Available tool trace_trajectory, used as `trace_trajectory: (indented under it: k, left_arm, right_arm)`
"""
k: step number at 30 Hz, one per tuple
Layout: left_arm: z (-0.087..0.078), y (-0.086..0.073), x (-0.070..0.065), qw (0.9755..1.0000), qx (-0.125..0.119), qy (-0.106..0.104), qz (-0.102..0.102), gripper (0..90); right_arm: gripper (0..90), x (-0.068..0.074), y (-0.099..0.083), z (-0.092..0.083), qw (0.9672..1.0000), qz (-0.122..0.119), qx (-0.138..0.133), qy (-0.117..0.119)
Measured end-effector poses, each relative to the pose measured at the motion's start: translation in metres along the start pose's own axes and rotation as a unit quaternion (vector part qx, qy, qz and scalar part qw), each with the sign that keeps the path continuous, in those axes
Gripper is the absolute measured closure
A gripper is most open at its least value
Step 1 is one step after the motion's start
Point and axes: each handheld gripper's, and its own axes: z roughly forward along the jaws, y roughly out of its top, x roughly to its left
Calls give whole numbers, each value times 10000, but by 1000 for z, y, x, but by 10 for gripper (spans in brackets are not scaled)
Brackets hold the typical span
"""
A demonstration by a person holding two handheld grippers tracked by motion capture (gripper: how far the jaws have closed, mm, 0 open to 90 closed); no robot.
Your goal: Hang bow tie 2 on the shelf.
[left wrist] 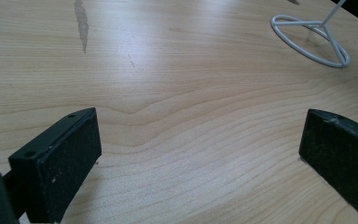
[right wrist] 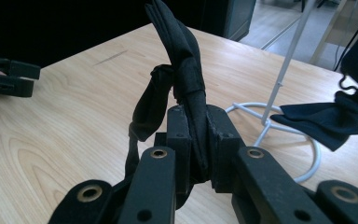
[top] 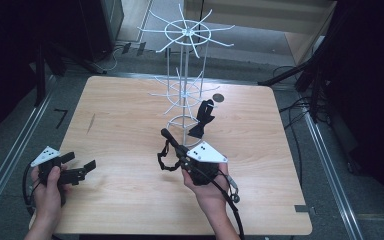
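My right gripper (top: pixel 184 156) is shut on a black bow tie (top: pixel 172 141), held just above the table in front of the rack. In the right gripper view the folded bow tie (right wrist: pixel 182 56) stands up out of the closed jaws, and its strap (right wrist: pixel 144 107) loops down on the left. A second black bow tie (top: pixel 203 119) hangs on a low arm of the white wire rack (top: pixel 182 65); it is also at the right of the right gripper view (right wrist: pixel 326 119). My left gripper (top: pixel 80 161) rests open near the front left corner, its jaws (left wrist: pixel 200 149) wide apart over bare wood.
The rack's ring base (top: pixel 180 122) stands at the middle of the wooden table (top: pixel 120 115), with spoked arms at two heights. A small dark disc (top: pixel 218 98) lies behind the rack. Dark equipment and cables surround the table on the floor.
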Motion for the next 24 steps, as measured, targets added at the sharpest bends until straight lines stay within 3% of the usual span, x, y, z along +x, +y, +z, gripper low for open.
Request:
trace_trajectory:
  k: [24]
  left_arm:
    - [0, 0, 0, 10000, 9, -7, 18, 0]
  right_arm:
    - [827, -17, 14, -20, 9993, 118, -288, -197]
